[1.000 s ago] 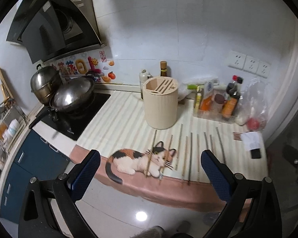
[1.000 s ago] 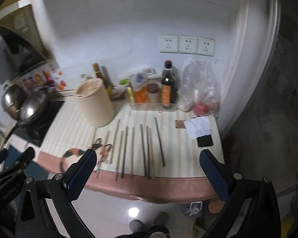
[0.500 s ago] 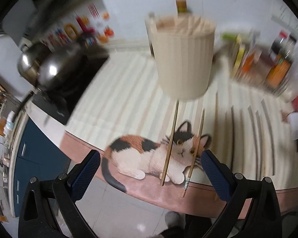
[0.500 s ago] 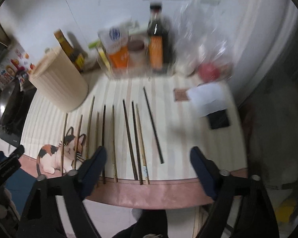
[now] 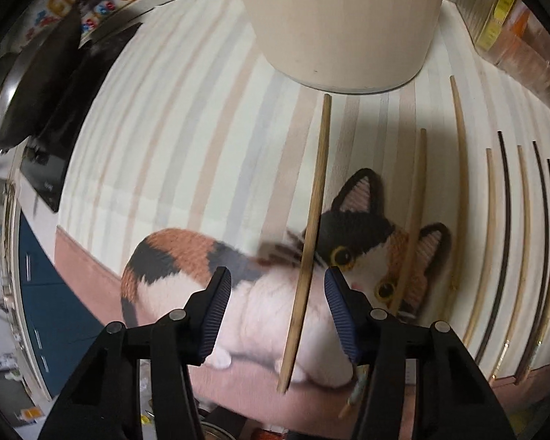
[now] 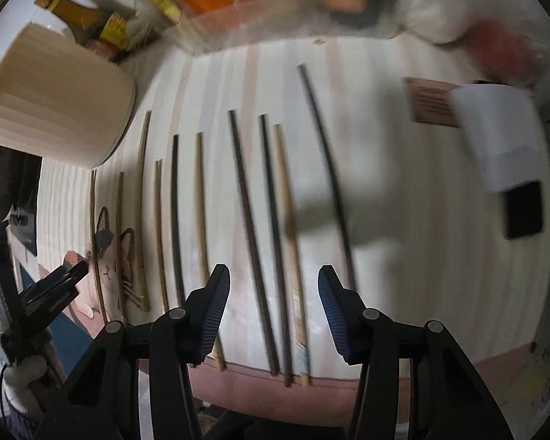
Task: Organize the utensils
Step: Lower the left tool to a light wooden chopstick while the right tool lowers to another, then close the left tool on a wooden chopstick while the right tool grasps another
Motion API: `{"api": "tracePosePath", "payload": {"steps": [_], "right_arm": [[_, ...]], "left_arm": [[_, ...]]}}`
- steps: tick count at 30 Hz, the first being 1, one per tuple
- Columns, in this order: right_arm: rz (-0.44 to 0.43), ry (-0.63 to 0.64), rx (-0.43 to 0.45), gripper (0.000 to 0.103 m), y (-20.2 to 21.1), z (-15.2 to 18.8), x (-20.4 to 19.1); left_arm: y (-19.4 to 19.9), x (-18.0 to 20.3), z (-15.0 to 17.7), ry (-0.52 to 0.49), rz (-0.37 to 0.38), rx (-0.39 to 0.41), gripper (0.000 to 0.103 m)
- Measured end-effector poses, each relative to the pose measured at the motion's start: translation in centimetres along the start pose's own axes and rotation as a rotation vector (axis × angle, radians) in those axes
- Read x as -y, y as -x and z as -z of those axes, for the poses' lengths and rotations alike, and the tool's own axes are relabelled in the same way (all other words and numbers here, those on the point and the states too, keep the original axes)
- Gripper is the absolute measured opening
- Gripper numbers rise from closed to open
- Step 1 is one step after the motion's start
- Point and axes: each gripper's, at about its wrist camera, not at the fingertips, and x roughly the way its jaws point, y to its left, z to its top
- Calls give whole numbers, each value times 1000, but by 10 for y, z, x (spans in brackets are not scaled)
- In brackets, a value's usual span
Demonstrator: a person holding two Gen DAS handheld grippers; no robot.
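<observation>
Both grippers point nearly straight down at the chopsticks, which lie in a row on the striped worktop (image 6: 385, 183) mat. Left gripper (image 5: 277, 315): fingers apart and closing, straddling the light wooden chopstick (image 5: 313, 227) across the cat print, no contact yet. Right gripper (image 6: 273, 311): fingers apart and closing over two dark chopsticks (image 6: 251, 234) and a pale one; I can't tell which it's after. My read: the cream holder (image 5: 343, 22) just behind the row is the destination.

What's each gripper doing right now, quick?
Left gripper: jaws closing around a light wooden chopstick, not gripping yet.
Right gripper: jaws closing over three chopsticks, holding nothing.
</observation>
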Motion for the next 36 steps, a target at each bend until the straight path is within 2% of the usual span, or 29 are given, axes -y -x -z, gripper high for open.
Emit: {"api": "tracePosePath", "payload": {"steps": [4,6,8,11,13,18,20,24,27,30,33,36], "right_arm": [[-34,53,-44,49,-19,-10,-27],[-34,81,-58,42,-28,-16,-40],[-32,100,-71,40,-37,-23,-50],[0,130,-88,39,-51,-29,-64],[53,154,-94,38,-58,-30,-72],[156,197,-87,16,-67,-27,-91],[172,197,-94,8,-70,-23,-97],[193,208,-158,7,-75,-9,-108],[214,232,-203,7,-79,8,-115],[232,244,-213,8,-81,16,-121],[240,223,-233,8,-84,15,-125],[267,225,-258,9,-88,-2,-117]], "left_arm": [[-11,3,-8,-34,-11,-4,49],[-15,5,-11,-47,-4,-7,39],[-17,6,-12,-57,13,-20,23],[-18,4,-13,-43,54,-22,6],[-18,0,-12,4,75,-28,5],[-22,-26,1,164,140,-73,5],[-22,-37,12,219,180,-100,5],[-23,-54,36,285,256,-135,5],[-23,-62,52,274,295,-140,5],[-22,-63,61,224,290,-115,7],[-20,-60,60,160,266,-96,10],[-18,-64,62,145,260,-88,10]]}}
